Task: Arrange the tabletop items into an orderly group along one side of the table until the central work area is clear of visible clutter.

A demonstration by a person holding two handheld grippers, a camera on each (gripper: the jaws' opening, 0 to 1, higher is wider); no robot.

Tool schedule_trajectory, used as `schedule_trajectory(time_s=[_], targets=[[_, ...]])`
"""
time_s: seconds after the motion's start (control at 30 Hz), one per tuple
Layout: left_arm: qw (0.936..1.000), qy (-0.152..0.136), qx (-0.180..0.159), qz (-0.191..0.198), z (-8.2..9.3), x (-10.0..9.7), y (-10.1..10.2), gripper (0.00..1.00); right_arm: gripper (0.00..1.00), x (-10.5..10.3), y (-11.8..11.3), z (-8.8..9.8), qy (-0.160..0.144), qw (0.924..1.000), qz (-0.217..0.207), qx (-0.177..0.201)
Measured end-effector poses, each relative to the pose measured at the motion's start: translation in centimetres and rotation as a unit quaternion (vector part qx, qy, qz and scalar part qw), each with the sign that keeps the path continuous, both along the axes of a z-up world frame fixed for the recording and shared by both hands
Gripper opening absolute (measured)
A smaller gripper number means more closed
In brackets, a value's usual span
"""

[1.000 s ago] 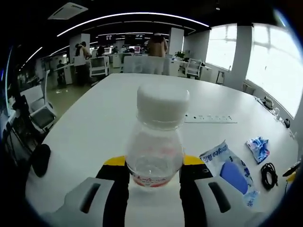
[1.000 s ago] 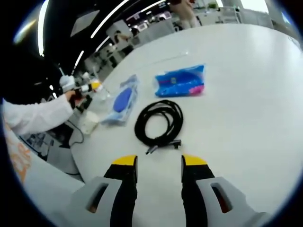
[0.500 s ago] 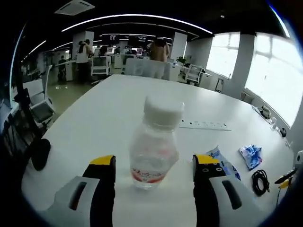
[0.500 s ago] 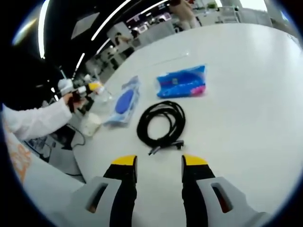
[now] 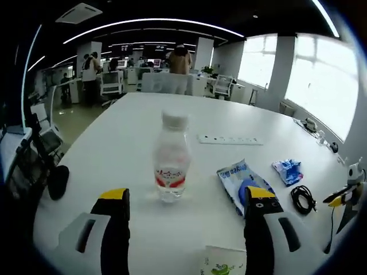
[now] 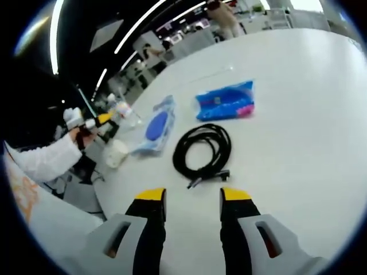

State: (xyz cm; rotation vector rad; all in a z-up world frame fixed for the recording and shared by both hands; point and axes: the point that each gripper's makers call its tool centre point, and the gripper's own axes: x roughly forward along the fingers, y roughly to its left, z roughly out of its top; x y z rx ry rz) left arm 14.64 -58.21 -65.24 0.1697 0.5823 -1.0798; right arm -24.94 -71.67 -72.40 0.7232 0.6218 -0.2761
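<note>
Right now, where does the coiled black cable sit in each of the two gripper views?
Left gripper view: the coiled black cable lies small at the right, on the white table, beyond the right jaw.
Right gripper view: it lies at the centre, just ahead of the jaws, its plug end nearest them.
Shared landmark: the blue snack packet lies just past the cable in both.

A water bottle stands upright on the desk. To its right lies a flat packet, then a small pouch and a coiled cable. A power strip lies behind them; a paper cup sits nearest.
</note>
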Motion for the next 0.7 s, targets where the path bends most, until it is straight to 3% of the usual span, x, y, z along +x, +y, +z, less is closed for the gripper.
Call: schedule_trajectory(time_s=[0.27,0.7], targets=[[0.9999,0.005,0.006,-0.011,-0.1,-2.8,1.5,0.81,0.35,-0.9,0.1,-0.1,-0.008,0.9999,-0.009,0.005],[0.9999,0.009,0.008,-0.007,0.0,-3.4,2.3,0.79,0.35,-1.5,-0.3,0.3,-0.021,0.9993,-0.03,0.009]])
